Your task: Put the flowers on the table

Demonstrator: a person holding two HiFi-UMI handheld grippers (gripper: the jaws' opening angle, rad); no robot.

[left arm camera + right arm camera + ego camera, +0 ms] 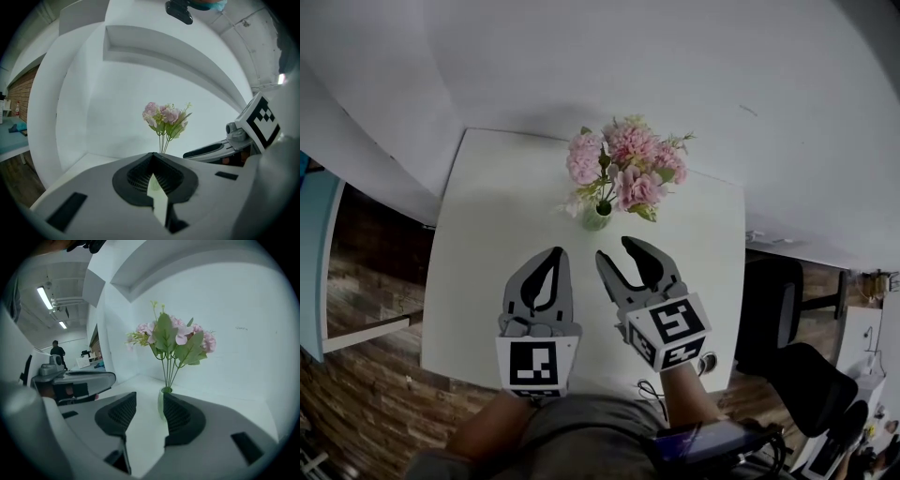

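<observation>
- Flowers stood in vase on table; placement looked done.
- My right hand-held gripper was spread, empty; left hand-held gripper pressed together.
- Next move needed: retreat without clipping the vase.

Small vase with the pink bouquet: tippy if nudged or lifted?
Likely top-heavy: the pink bouquet spreads far wider than the small greenish vase under it, so a high push could tip it. The stems look long and thin; heads may sway on lifting. The vase looks smooth, possibly slippery.
</observation>
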